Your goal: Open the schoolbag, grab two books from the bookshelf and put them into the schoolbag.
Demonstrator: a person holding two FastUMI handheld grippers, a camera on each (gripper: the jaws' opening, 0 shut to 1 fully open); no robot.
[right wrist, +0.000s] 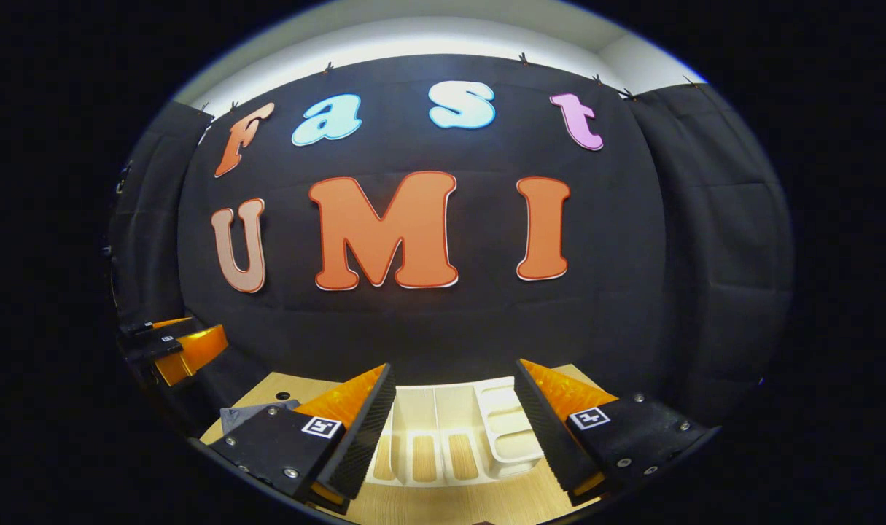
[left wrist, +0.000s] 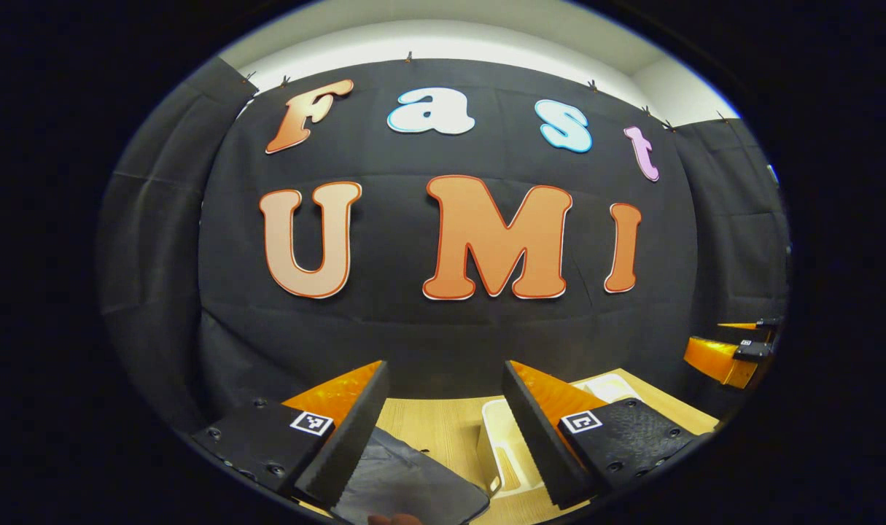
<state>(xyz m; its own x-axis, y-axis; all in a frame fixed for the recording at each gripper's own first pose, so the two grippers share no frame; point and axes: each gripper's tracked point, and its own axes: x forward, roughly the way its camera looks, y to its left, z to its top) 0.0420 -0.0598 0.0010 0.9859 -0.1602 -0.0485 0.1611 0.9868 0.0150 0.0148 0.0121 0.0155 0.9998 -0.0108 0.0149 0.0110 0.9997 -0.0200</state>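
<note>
A dark grey schoolbag [left wrist: 413,477] is seen low and near on the wooden table [left wrist: 443,426], cut off at the bottom edge. Just to its right stands a white bookshelf [right wrist: 450,430], partly hidden by fingers; books cannot be made out. The left gripper [left wrist: 443,430] and right gripper [right wrist: 453,430] are held wide open, with nothing gripped.

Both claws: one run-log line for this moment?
left claw: open, above bag | right claw: open, above white rack | books: none held | table: wood
</note>
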